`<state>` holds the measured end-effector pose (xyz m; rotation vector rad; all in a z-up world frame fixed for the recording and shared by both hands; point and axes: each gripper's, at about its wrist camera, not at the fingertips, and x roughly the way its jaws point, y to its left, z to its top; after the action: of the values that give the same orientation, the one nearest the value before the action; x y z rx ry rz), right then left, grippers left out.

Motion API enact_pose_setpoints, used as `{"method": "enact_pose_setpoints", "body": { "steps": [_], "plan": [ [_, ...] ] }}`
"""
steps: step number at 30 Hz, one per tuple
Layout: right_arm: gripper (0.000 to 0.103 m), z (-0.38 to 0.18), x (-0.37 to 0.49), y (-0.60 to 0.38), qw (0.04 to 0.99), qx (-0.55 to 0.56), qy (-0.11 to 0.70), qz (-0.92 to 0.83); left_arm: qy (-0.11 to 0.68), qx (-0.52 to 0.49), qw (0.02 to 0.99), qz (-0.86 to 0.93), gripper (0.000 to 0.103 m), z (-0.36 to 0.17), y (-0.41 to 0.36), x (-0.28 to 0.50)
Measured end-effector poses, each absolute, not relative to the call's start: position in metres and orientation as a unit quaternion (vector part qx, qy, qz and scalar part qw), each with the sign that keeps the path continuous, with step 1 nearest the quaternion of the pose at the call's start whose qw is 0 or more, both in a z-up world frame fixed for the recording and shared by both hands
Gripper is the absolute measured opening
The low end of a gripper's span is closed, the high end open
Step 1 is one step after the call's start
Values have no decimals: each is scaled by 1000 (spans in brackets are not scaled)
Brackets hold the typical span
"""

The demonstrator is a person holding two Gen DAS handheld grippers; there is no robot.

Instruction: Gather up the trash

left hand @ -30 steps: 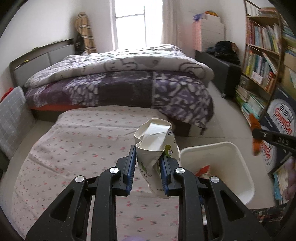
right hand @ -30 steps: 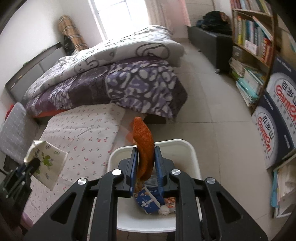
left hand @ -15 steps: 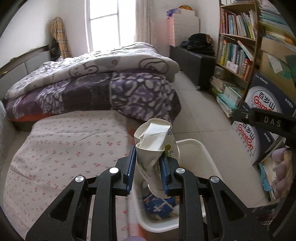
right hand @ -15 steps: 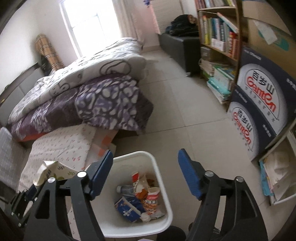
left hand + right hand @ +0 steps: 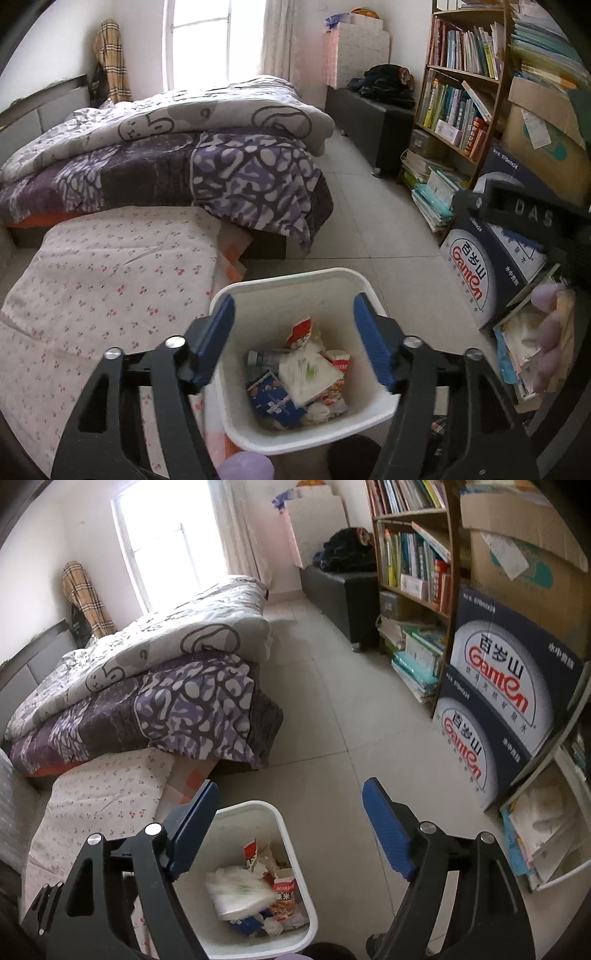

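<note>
White plastic bin is sitting on the tiles beside the floral mattress, holding the crumpled paper cup among wrappers. Left gripper and right gripper have just been opening, nothing between either's jaws. Any remaining litter is lying out of view.

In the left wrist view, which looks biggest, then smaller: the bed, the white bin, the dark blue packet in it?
1. The bed
2. The white bin; its nearness enlarges it
3. The dark blue packet
</note>
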<state>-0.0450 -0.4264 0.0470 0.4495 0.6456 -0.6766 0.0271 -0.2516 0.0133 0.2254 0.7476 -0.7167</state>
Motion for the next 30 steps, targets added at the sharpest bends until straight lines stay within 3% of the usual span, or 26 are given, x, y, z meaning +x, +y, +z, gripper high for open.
{"method": "enact_pose_setpoints", "body": {
  "steps": [3,11,18,30],
  "plan": [
    [83,54,-45,-416,876,187,300,-328,361,103,867,-327,80,13,-240,22],
    [93,59,-52,-364,891,142,308,-300,330,105,901,-260,96,23,-190,1],
    [95,46,-69,-314,898,123,315,-280,303,99,926,-202,96,28,-146,-11],
    [96,33,-72,-251,924,60,261,-274,289,51,946,-136,96,28,-80,-9]
  ]
}}
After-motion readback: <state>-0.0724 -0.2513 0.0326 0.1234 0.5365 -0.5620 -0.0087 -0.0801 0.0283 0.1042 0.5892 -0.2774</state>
